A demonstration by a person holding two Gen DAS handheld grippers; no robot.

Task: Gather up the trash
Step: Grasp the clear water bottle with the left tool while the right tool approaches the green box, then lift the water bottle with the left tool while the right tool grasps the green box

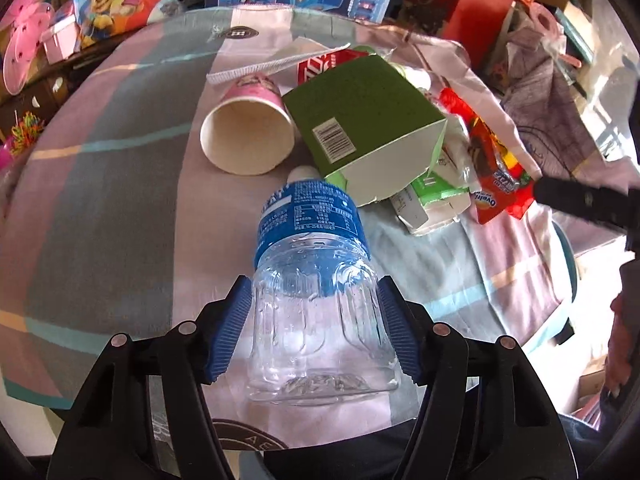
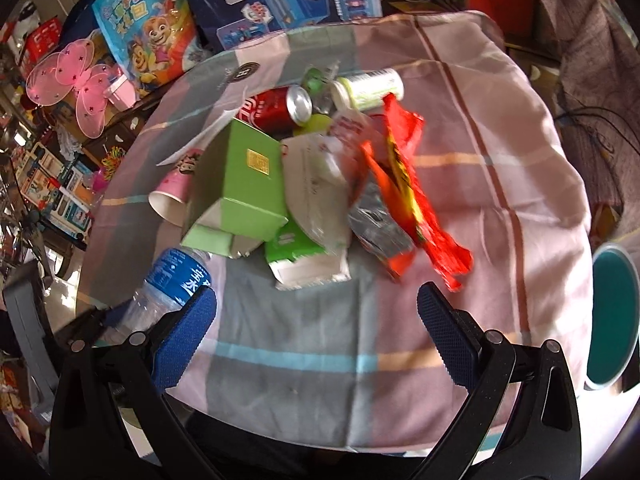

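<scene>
My left gripper (image 1: 315, 320) is shut on a clear plastic water bottle (image 1: 312, 264) with a blue label, gripped near its base, cap pointing away; the bottle also shows at the left of the right wrist view (image 2: 172, 284). My right gripper (image 2: 316, 320) is open and empty above the cloth, just short of the trash pile. The pile holds a green carton (image 2: 240, 188), a pink paper cup (image 2: 170, 196), a red soda can (image 2: 276, 110), a red snack wrapper (image 2: 416, 200), a small green-and-white box (image 2: 304, 256) and a white tube bottle (image 2: 368, 88).
A round table under a striped pink, grey and teal cloth (image 2: 480, 184) carries everything. Toy boxes (image 2: 280, 0), pink butterfly wings (image 2: 76, 80) and clutter crowd the far side. A teal bin (image 2: 612, 320) stands at the table's right edge.
</scene>
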